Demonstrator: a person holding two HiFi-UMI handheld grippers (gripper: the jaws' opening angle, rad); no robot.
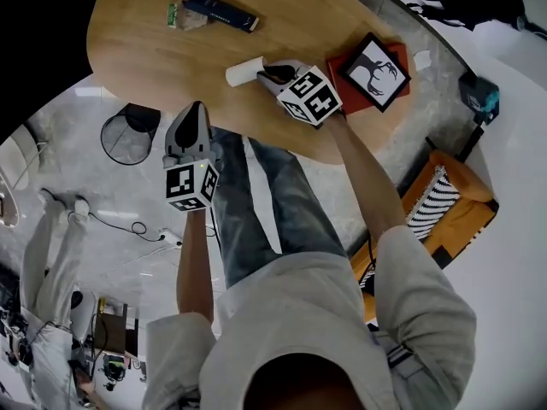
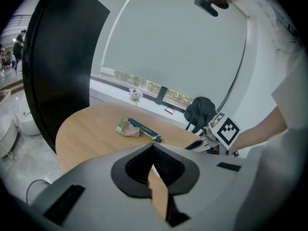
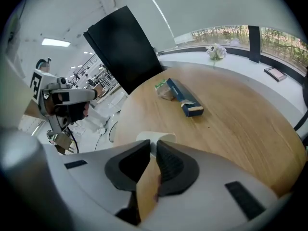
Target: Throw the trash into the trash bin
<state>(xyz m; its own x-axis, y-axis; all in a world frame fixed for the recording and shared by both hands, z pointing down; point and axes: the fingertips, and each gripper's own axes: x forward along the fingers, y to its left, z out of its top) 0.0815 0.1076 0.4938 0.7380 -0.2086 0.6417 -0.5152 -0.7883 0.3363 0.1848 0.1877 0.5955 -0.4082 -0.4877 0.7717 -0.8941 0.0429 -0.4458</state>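
A white paper cup (image 1: 244, 71) lies on its side on the round wooden table (image 1: 154, 49). My right gripper (image 1: 263, 73) reaches its near end, and in the right gripper view the jaws are closed to a thin slit on the cup's white edge (image 3: 156, 137). My left gripper (image 1: 197, 107) hangs off the table's near edge with its tips together and nothing between them (image 2: 153, 147). The black mesh trash bin (image 1: 128, 135) stands on the floor just left of it. A crumpled wrapper (image 1: 184, 15) and a dark blue box (image 1: 222, 11) lie at the table's far side.
A framed tree picture (image 1: 376, 71) rests on a red book (image 1: 342, 68) at the table's right end. An orange chair with a striped cushion (image 1: 444, 199) stands on the floor at the right. Cables (image 1: 128, 227) trail over the floor at the left.
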